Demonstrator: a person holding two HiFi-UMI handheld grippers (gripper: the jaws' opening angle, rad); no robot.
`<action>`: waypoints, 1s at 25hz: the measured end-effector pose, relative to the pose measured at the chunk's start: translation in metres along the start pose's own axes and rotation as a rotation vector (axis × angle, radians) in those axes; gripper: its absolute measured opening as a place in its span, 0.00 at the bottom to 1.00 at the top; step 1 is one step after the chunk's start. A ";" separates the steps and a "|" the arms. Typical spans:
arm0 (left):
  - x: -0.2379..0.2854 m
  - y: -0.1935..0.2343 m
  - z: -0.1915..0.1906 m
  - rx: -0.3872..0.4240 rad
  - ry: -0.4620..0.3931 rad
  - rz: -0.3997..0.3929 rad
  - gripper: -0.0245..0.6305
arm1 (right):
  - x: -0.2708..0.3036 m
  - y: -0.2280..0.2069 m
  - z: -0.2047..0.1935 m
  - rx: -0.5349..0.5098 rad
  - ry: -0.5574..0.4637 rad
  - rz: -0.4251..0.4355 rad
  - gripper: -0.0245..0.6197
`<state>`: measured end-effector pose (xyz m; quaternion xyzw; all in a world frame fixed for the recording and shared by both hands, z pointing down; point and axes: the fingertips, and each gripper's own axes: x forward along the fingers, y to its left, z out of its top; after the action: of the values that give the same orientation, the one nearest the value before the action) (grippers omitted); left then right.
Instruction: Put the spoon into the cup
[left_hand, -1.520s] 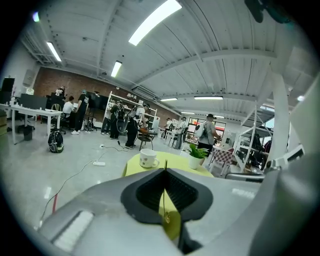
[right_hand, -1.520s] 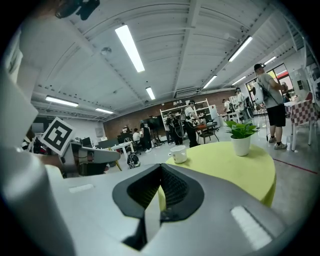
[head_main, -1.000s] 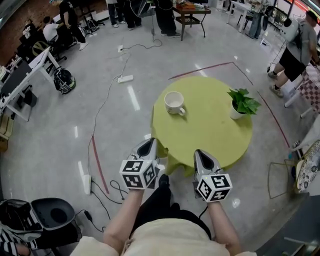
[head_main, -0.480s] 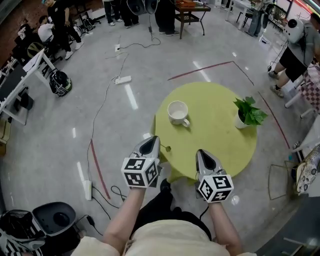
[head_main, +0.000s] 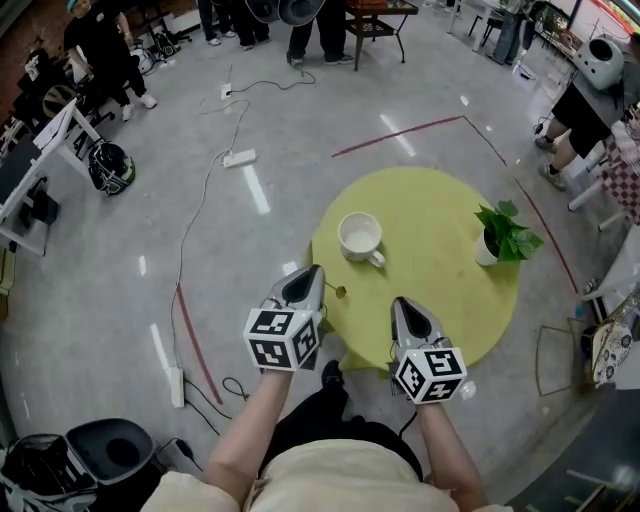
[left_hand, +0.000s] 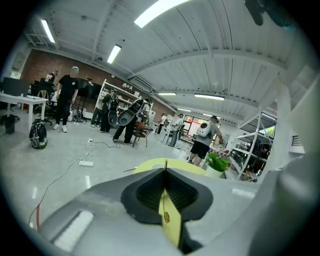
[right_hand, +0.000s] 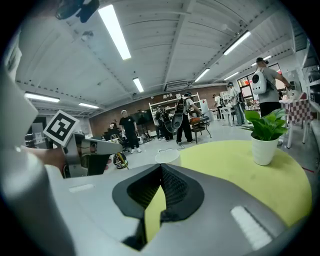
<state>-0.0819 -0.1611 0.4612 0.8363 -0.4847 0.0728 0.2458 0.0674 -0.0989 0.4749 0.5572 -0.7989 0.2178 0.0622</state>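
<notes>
A white cup stands on the left part of the round yellow-green table; in the right gripper view the cup shows just past the jaws. My left gripper hangs over the table's near left edge, shut on a thin gold spoon that sticks out to its right, short of the cup. In the left gripper view the spoon rises as a thin rod between the jaws of the left gripper. My right gripper is shut and holds nothing, at the near edge.
A potted plant stands at the table's right side. On the floor lie cables with a power strip, red tape lines and a dark bin. People stand at the back and right; a metal frame is at the right.
Both grippers have come in over the table's near edge and the cup now lies closer to them. The spoon's bowl has come into sight beside the left gripper.
</notes>
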 end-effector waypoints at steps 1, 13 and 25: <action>0.004 0.001 0.003 -0.001 -0.003 -0.007 0.04 | 0.003 -0.001 0.001 0.001 0.001 -0.006 0.04; 0.034 0.002 0.034 -0.001 -0.033 -0.081 0.04 | 0.025 -0.007 0.011 0.003 -0.013 -0.056 0.04; 0.047 -0.006 0.068 0.014 -0.077 -0.092 0.04 | 0.042 -0.015 0.031 -0.004 -0.031 -0.032 0.04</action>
<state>-0.0604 -0.2274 0.4170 0.8615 -0.4544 0.0323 0.2242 0.0698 -0.1517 0.4658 0.5732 -0.7911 0.2066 0.0544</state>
